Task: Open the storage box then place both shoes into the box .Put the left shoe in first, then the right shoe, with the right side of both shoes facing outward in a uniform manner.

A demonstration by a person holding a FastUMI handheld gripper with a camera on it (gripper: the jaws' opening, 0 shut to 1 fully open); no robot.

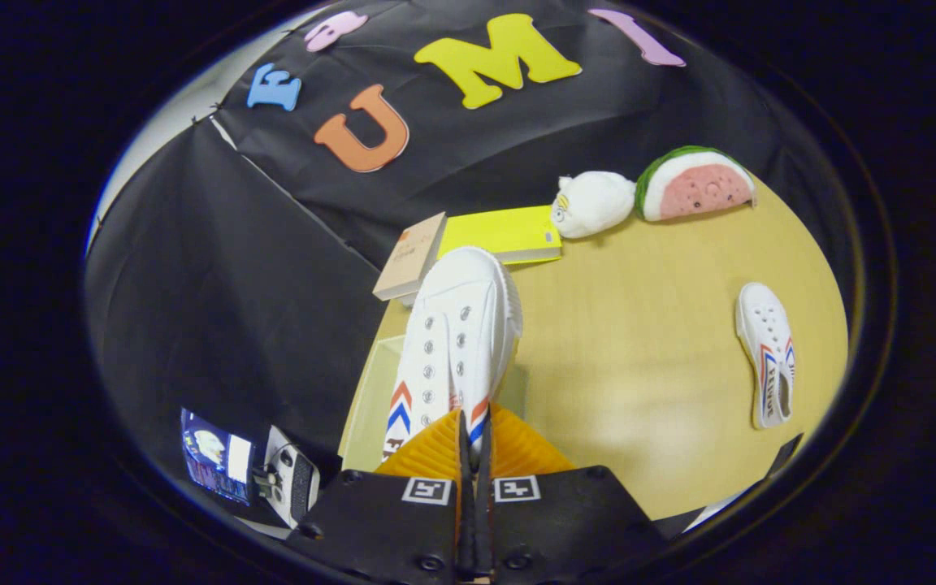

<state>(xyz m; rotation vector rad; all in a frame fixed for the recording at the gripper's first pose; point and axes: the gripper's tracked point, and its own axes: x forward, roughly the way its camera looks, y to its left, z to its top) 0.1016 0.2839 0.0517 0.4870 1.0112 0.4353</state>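
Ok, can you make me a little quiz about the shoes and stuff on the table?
1. True or false: the jaws grip a white shoe.
2. How many shoes lie on the wooden table away from the gripper?
3. Which toy sits beside the white plush: A) a watermelon slice plush, B) a ball, C) a car?

Key:
1. True; the jaws are closed on its heel end, over the clear storage box.
2. One, the other shoe.
3. A, the watermelon slice plush.
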